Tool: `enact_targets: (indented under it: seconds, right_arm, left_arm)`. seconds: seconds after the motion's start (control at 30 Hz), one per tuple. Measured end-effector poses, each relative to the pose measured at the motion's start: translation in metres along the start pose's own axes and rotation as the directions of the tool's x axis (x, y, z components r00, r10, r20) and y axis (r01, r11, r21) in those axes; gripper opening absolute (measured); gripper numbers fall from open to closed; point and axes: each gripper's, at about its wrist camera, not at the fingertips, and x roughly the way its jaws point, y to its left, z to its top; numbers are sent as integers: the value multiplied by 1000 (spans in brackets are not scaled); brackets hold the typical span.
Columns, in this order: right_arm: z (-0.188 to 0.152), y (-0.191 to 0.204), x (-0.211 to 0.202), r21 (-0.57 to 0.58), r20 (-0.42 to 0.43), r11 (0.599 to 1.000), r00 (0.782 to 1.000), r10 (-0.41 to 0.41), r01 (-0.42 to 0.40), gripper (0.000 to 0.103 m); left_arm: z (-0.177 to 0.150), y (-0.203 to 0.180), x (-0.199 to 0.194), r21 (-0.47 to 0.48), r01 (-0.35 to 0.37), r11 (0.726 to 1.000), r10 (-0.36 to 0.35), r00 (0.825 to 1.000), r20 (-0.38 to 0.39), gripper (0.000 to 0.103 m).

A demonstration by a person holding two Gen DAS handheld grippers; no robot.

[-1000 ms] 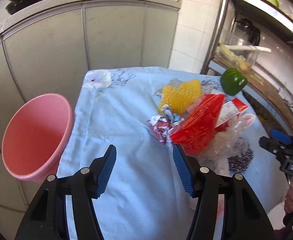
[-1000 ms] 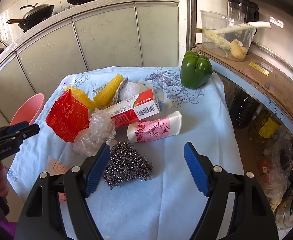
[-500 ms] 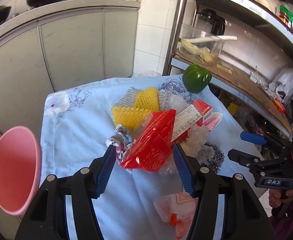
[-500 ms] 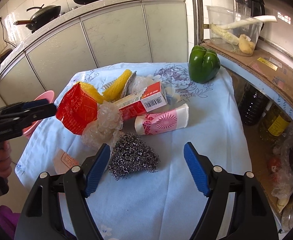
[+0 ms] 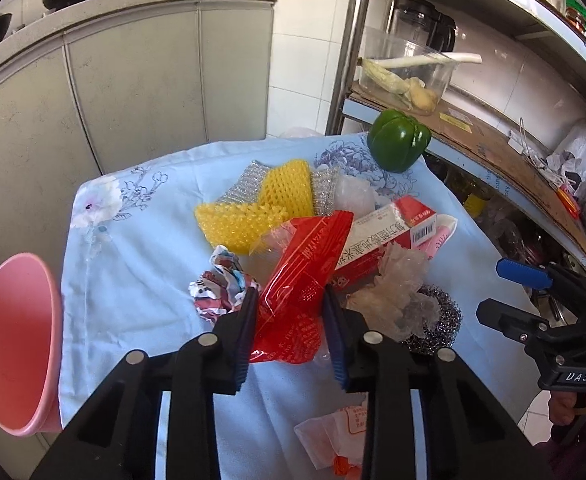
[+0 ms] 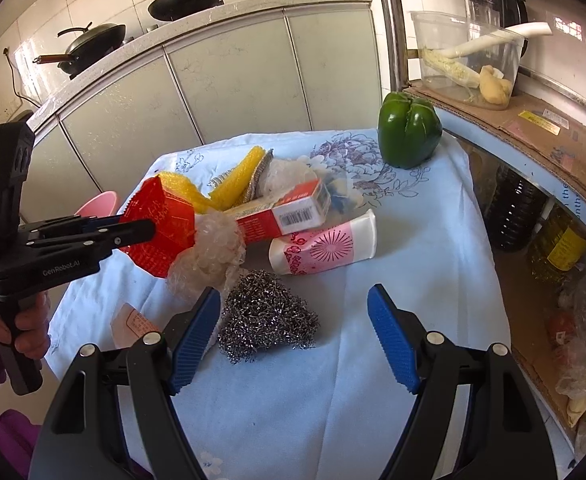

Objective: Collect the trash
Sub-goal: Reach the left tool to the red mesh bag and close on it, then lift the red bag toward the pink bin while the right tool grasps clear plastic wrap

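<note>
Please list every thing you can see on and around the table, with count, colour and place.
red wrapper: 1, red, between the closing left jaws
crumpled foil wrapper: 1, red-white, left of it
yellow foam nets: 2, yellow, behind
carton: 1, red-white, centre
clear plastic wad: 1, clear, beside carton
pink tube: 1, pink-white, before carton
steel scourer: 1, silver, front
green pepper: 1, far corner
pink bin: 1, off left edge
tablecloth: 1, pale blue
left gripper: closing
right gripper: open, empty
</note>
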Motion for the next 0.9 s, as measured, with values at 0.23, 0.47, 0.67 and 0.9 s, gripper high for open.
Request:
enact_targets:
  seconds: [0.23, 0.47, 0.67, 0.9]
  right_arm:
    - [1, 0, -16, -17, 47, 1000, 999, 20, -19, 73]
    - [1, 4, -26, -24, 71, 998, 996, 56, -54, 71]
    - [10, 22, -25, -79, 63, 991, 992, 109, -104, 66]
    - [16, 40, -12, -116, 30, 984, 990, 139, -134, 66]
  left_arm:
    - [2, 11, -37, -78, 22, 997, -15, 996, 84, 27]
    - [-5, 23, -72, -142, 36, 989, -16, 989, 145, 25]
    - [-14, 40, -100, -208, 34, 977, 8, 980, 197, 25]
    - [-32, 66, -119, -290, 26, 957, 43, 973, 227, 25]
